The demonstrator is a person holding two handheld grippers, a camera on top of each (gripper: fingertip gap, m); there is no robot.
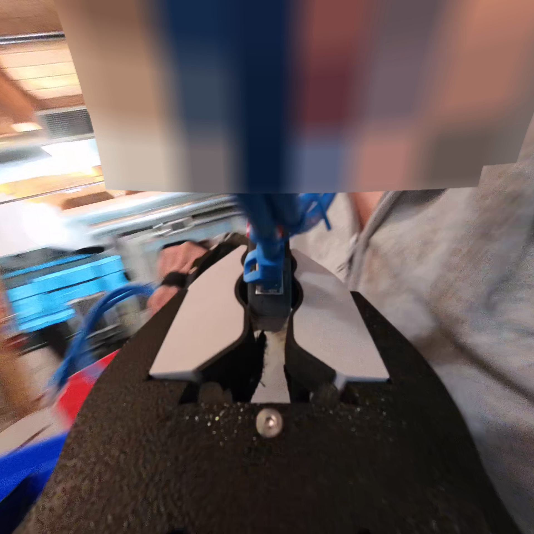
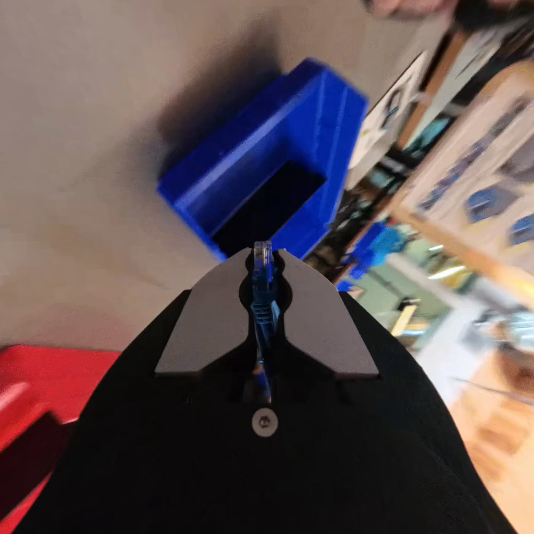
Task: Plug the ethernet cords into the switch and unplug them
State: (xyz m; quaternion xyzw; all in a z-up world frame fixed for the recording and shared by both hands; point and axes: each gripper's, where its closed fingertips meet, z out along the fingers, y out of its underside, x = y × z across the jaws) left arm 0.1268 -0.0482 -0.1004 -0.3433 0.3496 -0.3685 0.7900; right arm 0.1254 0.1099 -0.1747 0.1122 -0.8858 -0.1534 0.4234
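**Both hand-held grippers clamped, one on a black adapter, one on a blue cable plug**

In the left wrist view, a small black adapter block [image 1: 267, 303] sits pinched between the grey pads of the left hand-held gripper [image 1: 268, 277], which is clenched tight on it. A blue connector boot [image 1: 261, 264] is plugged into its far end, blue cable [image 1: 86, 326] looping away to the left, blurred. Just beyond the left pad a person's hand [image 1: 173, 268] shows, and a grey sleeve [image 1: 433, 289] fills the right side.

Over to the right wrist view: the right hand-held gripper [image 2: 263, 260] is closed on a blue network cable plug [image 2: 262, 289], its clear tip [image 2: 263, 251] poking out past the fingertips, the cord running back between the pads. Ahead, on the beige worktop [image 2: 86, 144], sits a blue storage bin [image 2: 274, 150], open and dark inside. A red bin [image 2: 34, 390] lies at the lower left. Shelving to the right is too blurred to read.
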